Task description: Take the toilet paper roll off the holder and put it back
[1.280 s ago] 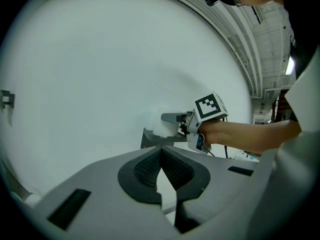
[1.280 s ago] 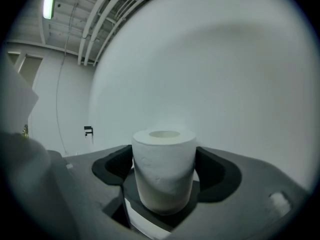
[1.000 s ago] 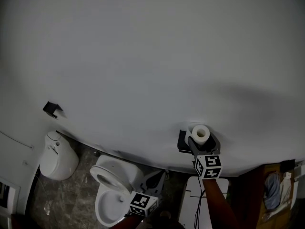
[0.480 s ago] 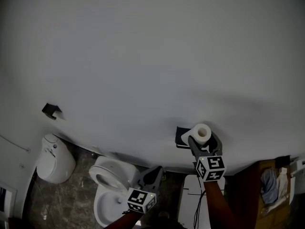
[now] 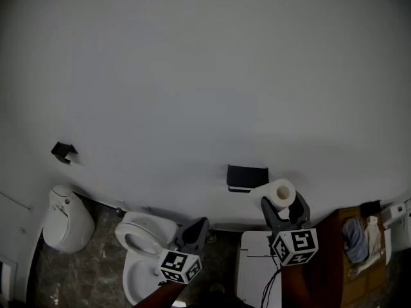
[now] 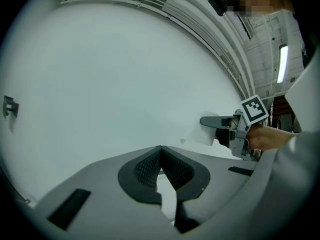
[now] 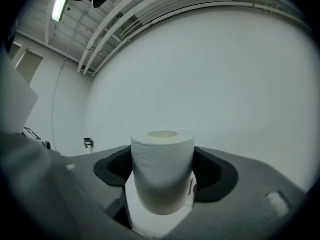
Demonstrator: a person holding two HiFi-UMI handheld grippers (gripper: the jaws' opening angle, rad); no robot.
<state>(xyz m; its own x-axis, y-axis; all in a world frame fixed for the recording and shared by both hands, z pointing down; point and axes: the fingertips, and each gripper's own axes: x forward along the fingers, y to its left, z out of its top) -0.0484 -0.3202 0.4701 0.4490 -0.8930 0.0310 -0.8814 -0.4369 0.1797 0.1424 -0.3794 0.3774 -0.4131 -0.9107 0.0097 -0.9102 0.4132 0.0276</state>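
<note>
A white toilet paper roll [image 5: 280, 193] sits upright between the jaws of my right gripper [image 5: 283, 205], which is shut on its sides. The roll [image 7: 162, 171] fills the middle of the right gripper view, core hole on top and a loose sheet hanging below. The black holder [image 5: 247, 177] is on the white wall, left of the roll and apart from it, with nothing on it. My left gripper [image 5: 198, 226] hangs lower left over the toilet. Its pads meet at the tips [image 6: 161, 150] with nothing between them. The roll [image 6: 200, 134] also shows at the right of the left gripper view.
A white toilet [image 5: 144, 255] stands below the left gripper, and a rounded white bin [image 5: 61, 220] is further left. A small black hook [image 5: 63, 151] is on the wall at the left. A white box [image 5: 255, 265] and a brown cabinet [image 5: 347, 249] lie below and right.
My right gripper has carried the roll rightward and down, off the holder, which now shows bare. The left gripper has shifted only slightly.
</note>
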